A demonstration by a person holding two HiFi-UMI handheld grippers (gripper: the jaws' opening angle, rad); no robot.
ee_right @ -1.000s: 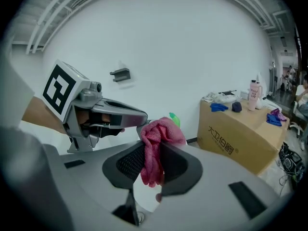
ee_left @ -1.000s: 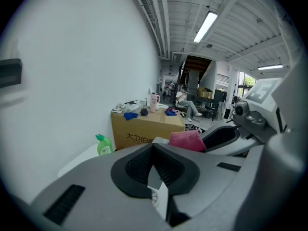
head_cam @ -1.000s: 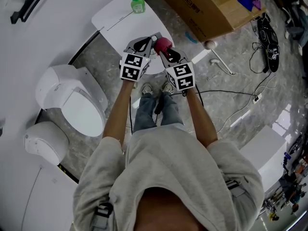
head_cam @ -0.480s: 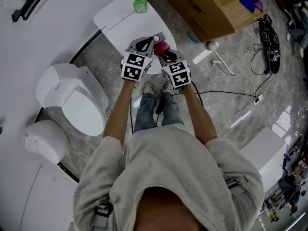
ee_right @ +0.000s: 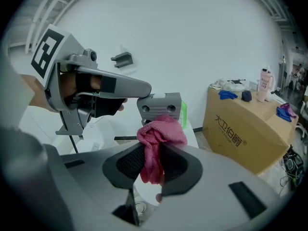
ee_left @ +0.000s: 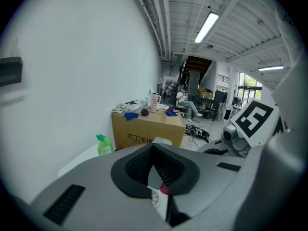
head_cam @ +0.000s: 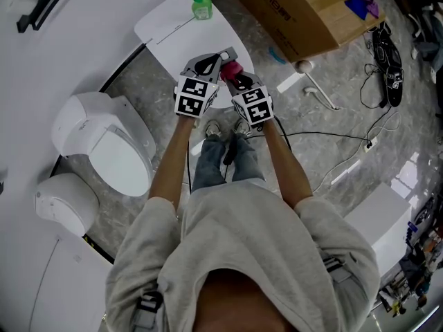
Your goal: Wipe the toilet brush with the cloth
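My right gripper (head_cam: 237, 79) (ee_right: 153, 163) is shut on a bunched pink cloth (head_cam: 231, 68) (ee_right: 161, 131). The cloth presses against the tip of my left gripper (head_cam: 224, 55) (ee_right: 159, 107), which is held level just left of it. In the left gripper view, the left gripper (ee_left: 154, 170) has its jaws drawn together on a thin white piece, the toilet brush (ee_left: 156, 196). Only a sliver of the brush shows in the gap, with a bit of pink beside it. The cloth and jaws hide the rest.
Both grippers hover over the near end of a white table (head_cam: 173, 26) holding a green bottle (head_cam: 201, 5) (ee_left: 104, 145). A toilet (head_cam: 111, 144) stands at the left. A cardboard box (head_cam: 304, 5) (ee_right: 240, 124) and floor cables (head_cam: 332, 140) are on the right.
The right gripper has shifted a little left with the pink cloth, closing onto the left gripper's tip. The left gripper has barely moved.
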